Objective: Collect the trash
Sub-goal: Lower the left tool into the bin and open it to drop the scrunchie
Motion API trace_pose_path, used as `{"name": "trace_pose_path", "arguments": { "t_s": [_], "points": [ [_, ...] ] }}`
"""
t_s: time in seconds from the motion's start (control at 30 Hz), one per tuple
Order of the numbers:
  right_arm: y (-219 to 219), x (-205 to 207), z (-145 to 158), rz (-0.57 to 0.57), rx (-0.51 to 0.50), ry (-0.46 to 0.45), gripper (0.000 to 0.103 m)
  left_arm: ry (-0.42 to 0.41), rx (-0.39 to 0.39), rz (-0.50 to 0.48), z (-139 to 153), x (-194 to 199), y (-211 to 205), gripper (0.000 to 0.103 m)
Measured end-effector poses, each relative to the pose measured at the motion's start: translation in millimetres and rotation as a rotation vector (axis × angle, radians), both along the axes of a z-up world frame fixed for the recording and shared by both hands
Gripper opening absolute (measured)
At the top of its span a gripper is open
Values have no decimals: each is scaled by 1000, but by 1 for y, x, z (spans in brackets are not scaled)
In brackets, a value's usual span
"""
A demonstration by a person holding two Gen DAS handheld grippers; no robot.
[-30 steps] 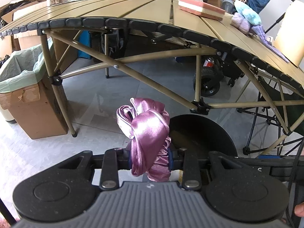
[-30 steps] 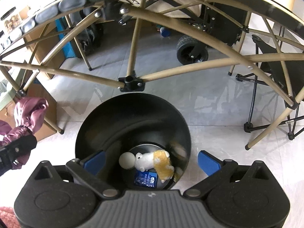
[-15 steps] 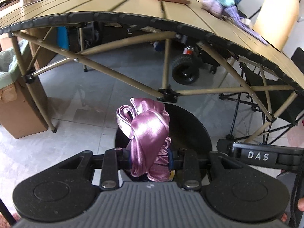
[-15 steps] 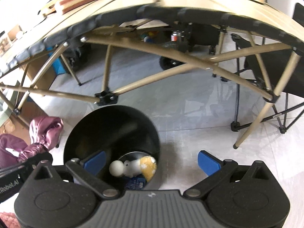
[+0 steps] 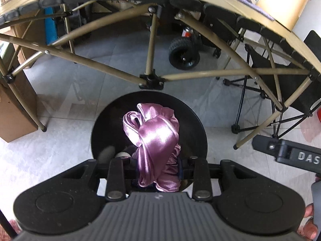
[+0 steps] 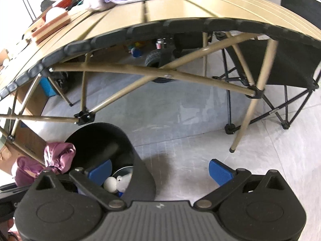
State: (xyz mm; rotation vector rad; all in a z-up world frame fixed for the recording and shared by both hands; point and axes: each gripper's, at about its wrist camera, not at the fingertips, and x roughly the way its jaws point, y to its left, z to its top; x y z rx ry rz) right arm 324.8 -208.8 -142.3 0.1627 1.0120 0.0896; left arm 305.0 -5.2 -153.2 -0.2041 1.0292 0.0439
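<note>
The left tongs (image 5: 158, 168) are clamped on a soft, slippery pink satin cloth (image 5: 154, 136), bunched above the black bin (image 5: 198, 132), while the right tongs (image 6: 160, 170) stand apart, empty.

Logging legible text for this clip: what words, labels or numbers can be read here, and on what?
"DAS": white letters on the right gripper body, cut off by the frame edge, in the left wrist view.
Red can under the folding table: label too blurred to read.
Nothing else legible.
</note>
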Motion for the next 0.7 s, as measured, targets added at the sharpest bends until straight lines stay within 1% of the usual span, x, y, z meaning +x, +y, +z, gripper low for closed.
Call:
{"name": "trace_pose_path", "arguments": {
  "t_s": [0.1,0.23,0.4,0.7],
  "points": [
    [-12,-1,0,-21,9,-2,103,25,6,1,-3,6,-5,33],
    [-23,-3,-1,-42,17,2,103,92,-5,12,-12,19,-9,33],
    [-30,-5,-3,-57,28,11,103,158,12,19,-23,36,-15,33],
    [-37,-6,-10,-79,31,35,103,197,-4,22,-33,51,-23,33]
  ]
}}
